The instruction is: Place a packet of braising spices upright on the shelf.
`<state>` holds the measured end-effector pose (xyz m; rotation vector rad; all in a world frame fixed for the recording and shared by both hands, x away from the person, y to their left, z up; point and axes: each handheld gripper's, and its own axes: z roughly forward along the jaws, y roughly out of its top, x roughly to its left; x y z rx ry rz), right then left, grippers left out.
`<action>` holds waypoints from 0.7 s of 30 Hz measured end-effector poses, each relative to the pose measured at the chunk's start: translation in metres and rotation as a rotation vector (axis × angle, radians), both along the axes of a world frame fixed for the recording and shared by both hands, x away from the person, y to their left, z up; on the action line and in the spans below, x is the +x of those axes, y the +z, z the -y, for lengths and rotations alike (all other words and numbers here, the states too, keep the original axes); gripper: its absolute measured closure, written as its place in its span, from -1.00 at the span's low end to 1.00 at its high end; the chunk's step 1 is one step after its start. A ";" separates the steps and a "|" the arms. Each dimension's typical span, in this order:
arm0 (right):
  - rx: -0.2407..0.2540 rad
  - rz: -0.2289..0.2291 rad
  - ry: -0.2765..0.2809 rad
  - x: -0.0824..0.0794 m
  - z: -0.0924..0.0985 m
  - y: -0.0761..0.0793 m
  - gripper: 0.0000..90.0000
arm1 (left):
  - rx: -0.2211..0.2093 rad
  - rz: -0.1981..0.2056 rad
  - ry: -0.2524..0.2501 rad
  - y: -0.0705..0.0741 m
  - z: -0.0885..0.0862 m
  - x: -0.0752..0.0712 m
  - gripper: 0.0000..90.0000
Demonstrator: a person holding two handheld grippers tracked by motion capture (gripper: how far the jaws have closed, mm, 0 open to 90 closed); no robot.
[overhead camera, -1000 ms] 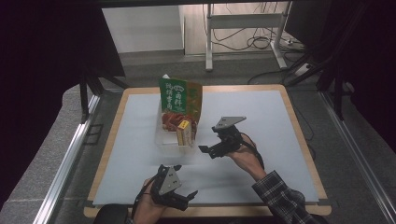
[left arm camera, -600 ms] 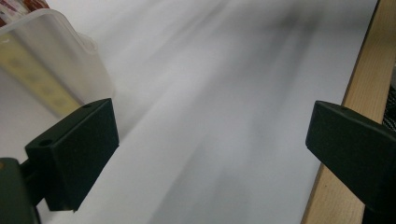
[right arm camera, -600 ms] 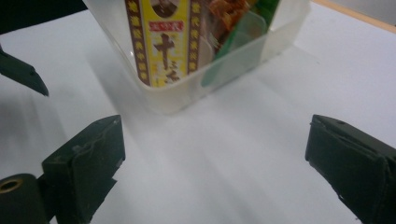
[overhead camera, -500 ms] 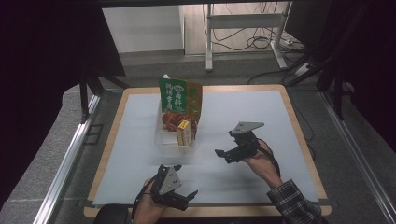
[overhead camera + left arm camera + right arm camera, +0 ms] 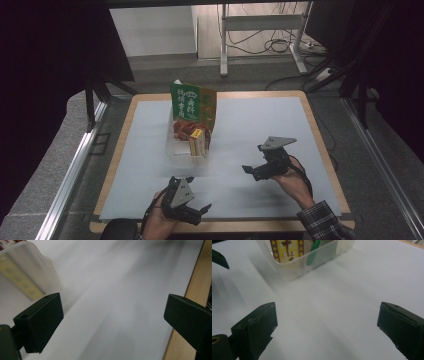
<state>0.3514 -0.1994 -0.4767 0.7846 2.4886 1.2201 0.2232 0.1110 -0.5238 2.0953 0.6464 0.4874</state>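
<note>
While both hands rest low on the white table sheet (image 5: 250,125), the left gripper (image 5: 197,212) and right gripper (image 5: 251,170) gape wide, holding nothing; the clear plastic tub (image 5: 176,147) of snack packets stands apart, mid-table beyond them.

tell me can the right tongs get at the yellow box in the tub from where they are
Probably yes. The right tongs are open and empty, bare white mat lies between them and the tub, and the yellow box stands at the tub's near corner, poking above its rim.
</note>
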 end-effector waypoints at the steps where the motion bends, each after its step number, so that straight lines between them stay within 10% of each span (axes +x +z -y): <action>1: -0.003 0.001 -0.006 -0.001 0.003 -0.001 -0.94 | -0.006 -0.001 0.003 0.000 0.000 0.000 -0.95; 21: -0.038 -0.048 -0.087 -0.001 0.043 -0.024 -0.95 | 0.007 -0.016 0.007 -0.002 0.000 0.002 -0.95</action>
